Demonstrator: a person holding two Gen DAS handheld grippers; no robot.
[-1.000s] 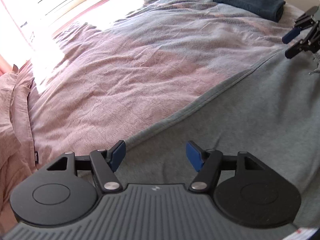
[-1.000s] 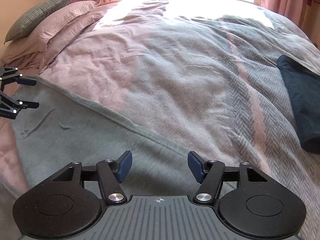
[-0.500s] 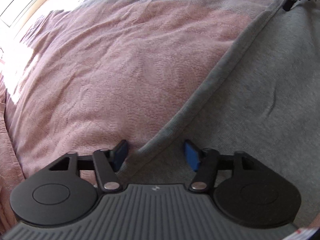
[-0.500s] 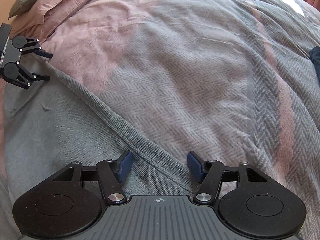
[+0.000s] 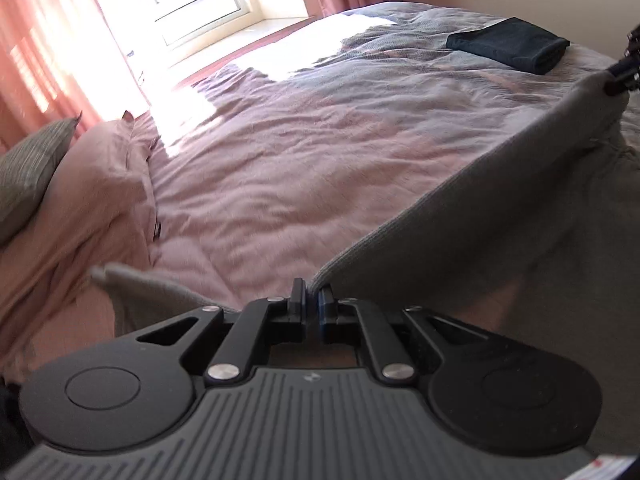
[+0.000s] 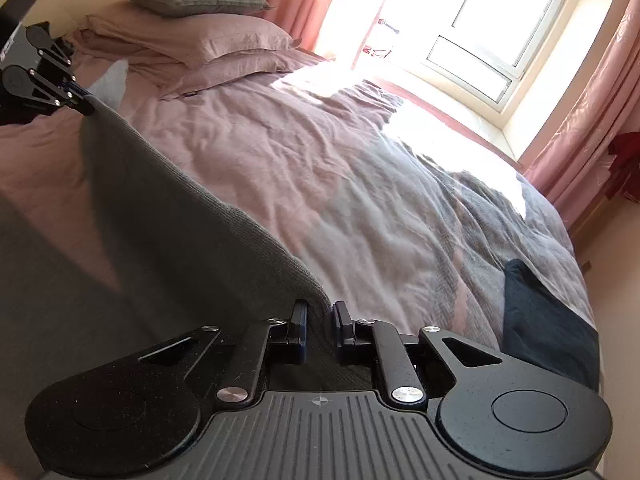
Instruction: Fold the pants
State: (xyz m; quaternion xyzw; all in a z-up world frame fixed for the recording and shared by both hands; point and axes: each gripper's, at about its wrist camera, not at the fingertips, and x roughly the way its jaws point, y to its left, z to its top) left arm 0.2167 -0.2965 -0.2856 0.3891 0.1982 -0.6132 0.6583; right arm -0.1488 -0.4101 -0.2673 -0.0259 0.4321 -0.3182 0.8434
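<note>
The grey knit pants [image 5: 500, 240] hang lifted above the pink duvet [image 5: 280, 168], stretched by one ribbed edge between your two grippers, with the rest of the cloth draping toward you. The left gripper [image 5: 311, 304] has its jaws closed narrow on that edge at one end; the right gripper [image 6: 320, 316] is clamped on the same edge at the other end, with a thicker bunch of rib between its pads. Each bite looks shallow, taken near the pad tips, so a sharp pull apart could strip the edge out of one gripper and drop that half on the bed. Keep the span taut but not strained. If you let the two ends drift to unequal height, the hanging cloth will likely skew and the fold will land crooked. A loose grey end [image 5: 120, 276] trails beside the left gripper; it may catch under the fold. Lower clear of the folded dark garment [image 6: 548, 332] and the pillows [image 6: 208, 40], both well apart from the pants
</note>
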